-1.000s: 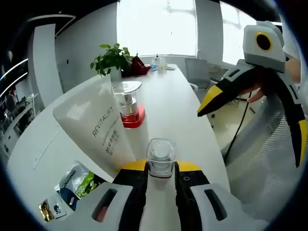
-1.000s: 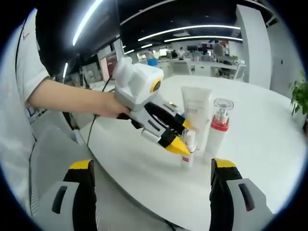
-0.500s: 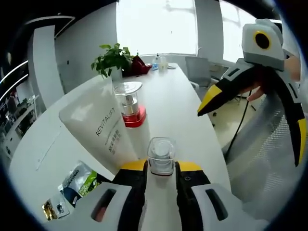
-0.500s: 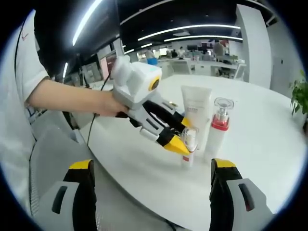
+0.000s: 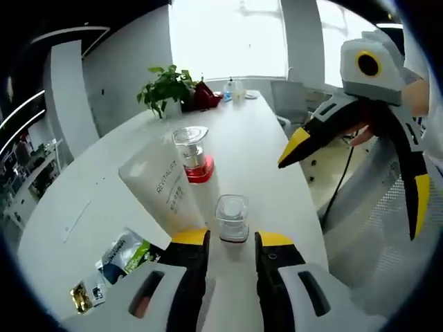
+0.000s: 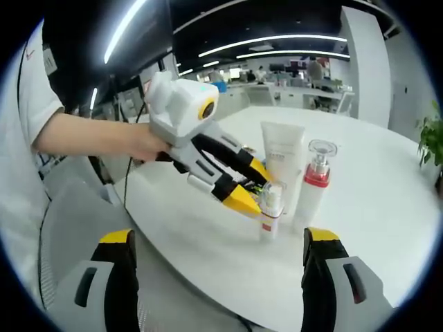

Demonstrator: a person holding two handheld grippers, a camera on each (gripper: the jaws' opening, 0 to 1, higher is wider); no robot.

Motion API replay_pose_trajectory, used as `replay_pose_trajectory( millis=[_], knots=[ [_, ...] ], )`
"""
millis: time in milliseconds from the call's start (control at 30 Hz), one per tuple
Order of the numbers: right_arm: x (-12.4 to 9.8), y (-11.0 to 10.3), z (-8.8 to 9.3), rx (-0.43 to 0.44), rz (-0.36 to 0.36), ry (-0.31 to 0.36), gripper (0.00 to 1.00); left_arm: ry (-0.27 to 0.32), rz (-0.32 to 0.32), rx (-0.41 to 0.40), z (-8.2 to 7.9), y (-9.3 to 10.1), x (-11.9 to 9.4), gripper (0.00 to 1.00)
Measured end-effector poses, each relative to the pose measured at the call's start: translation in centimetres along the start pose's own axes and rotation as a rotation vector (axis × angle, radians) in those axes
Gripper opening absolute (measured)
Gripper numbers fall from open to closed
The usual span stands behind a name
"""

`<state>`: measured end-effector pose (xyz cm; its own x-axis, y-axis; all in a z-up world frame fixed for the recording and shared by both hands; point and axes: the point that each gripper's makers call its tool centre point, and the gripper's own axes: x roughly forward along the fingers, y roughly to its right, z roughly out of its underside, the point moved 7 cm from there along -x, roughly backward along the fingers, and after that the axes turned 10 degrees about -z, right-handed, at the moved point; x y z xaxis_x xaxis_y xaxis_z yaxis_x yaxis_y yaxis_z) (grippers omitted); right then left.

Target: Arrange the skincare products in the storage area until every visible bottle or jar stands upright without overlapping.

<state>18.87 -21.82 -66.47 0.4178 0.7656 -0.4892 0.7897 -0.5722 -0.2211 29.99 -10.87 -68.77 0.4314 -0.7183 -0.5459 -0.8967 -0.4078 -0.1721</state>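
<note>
A small bottle with a clear cap [image 5: 232, 218] stands upright on the white table [image 5: 266, 155], just ahead of my left gripper [image 5: 232, 241]. That gripper is open, its yellow tips a little back from the bottle on either side. Behind the bottle a white REVITALIFT tube [image 5: 164, 188] stands on its cap beside a pump bottle with a red band [image 5: 194, 158]. From the right gripper view the left gripper [image 6: 250, 185] sits just short of the small bottle [image 6: 270, 211], with the tube [image 6: 280, 160] and pump bottle [image 6: 315, 183] behind. My right gripper [image 6: 220, 238] is open and holds nothing.
Several sachets [image 5: 118, 257] lie on the table left of the tube. A potted plant [image 5: 166, 86] stands at the far end. The right gripper [image 5: 351, 185] hovers off the table edge above a mesh chair [image 5: 374, 235]. A person's arm [image 6: 90, 135] holds the left gripper.
My left gripper has let go of the small bottle and drawn back; the bottle now stands free on the table. The right gripper has stayed put.
</note>
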Motion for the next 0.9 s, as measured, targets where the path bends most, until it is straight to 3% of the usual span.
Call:
replay_pose_trajectory(
  millis=[700, 800, 900],
  knots=[
    [0.3, -0.3, -0.1, -0.016, -0.002, -0.010, 0.99, -0.023, -0.126, -0.100, 2.0, 0.4, -5.4, 0.52],
    [-0.1, -0.4, -0.6, -0.055, 0.052, 0.019, 0.98, -0.033, -0.151, -0.128, 2.5, 0.3, -6.2, 0.56],
    [-0.2, -0.3, -0.5, -0.032, 0.057, 0.026, 0.99, -0.035, -0.165, -0.161, 2.8, 0.5, -7.0, 0.58]
  ],
)
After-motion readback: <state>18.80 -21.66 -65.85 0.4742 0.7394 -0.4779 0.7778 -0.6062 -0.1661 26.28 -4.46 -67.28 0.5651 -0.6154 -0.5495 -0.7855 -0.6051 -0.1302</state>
